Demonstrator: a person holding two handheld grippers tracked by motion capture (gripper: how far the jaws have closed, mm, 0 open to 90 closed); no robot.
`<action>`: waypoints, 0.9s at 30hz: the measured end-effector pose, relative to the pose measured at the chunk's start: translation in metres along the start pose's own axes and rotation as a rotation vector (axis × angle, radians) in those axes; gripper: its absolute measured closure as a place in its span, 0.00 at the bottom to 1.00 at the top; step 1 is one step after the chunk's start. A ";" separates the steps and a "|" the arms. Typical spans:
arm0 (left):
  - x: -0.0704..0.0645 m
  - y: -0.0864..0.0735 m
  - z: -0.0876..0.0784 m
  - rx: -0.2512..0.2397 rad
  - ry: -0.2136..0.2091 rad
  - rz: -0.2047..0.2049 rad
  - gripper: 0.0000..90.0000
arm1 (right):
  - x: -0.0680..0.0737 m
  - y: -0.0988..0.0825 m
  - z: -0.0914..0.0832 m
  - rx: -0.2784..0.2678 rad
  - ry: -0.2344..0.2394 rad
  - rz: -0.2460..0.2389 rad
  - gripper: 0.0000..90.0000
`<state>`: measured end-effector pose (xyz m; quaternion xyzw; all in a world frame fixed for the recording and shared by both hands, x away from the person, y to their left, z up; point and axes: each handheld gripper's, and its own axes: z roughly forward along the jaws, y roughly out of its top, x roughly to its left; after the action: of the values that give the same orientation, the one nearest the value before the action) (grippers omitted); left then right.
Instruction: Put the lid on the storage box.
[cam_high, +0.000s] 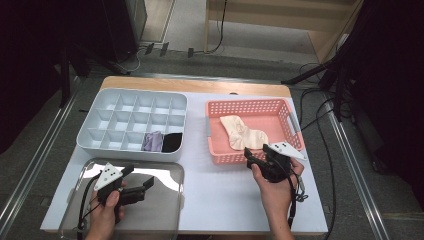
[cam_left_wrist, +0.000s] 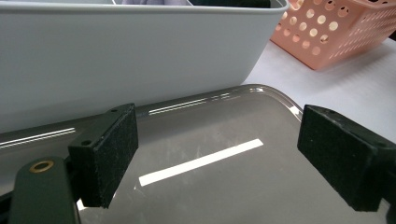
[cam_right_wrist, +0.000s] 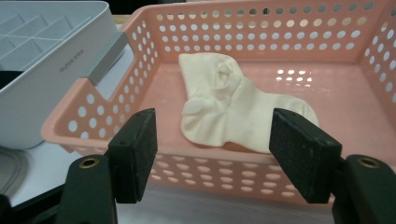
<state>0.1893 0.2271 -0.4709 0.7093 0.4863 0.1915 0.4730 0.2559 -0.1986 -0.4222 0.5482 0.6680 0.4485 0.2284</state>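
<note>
A cream sock (cam_high: 243, 133) (cam_right_wrist: 229, 109) lies flat in the pink perforated basket (cam_high: 280, 109) (cam_right_wrist: 261, 32). My right gripper (cam_high: 256, 157) (cam_right_wrist: 215, 161) hovers at the basket's near wall, open, jaws wide with nothing between them, pointing at the sock. My left gripper (cam_high: 137, 181) (cam_left_wrist: 217, 161) stands open over the clear tray (cam_high: 165, 210) (cam_left_wrist: 243, 121), empty. The grey divided organizer (cam_high: 100, 120) (cam_left_wrist: 140, 56) holds a lilac item (cam_high: 152, 141) and a black item (cam_high: 172, 142) in its near row.
The white board (cam_high: 220, 185) under everything reaches the table's front edge. Black cables (cam_high: 320, 125) trail on the floor to the right. The wooden table edge (cam_high: 195, 85) runs behind the containers.
</note>
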 end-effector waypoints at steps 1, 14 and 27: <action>0.000 0.000 0.000 0.000 -0.001 0.000 0.14 | 0.000 0.001 0.002 0.000 -0.007 -0.004 0.38; 0.000 0.000 0.000 0.005 0.005 0.008 0.15 | -0.001 0.012 0.021 0.012 -0.029 -0.005 0.39; -0.001 0.000 0.000 0.008 0.011 0.016 0.15 | -0.004 0.025 0.043 0.031 -0.043 0.011 0.39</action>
<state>0.1894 0.2261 -0.4707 0.7140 0.4841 0.1972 0.4659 0.3045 -0.1874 -0.4228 0.5648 0.6667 0.4274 0.2320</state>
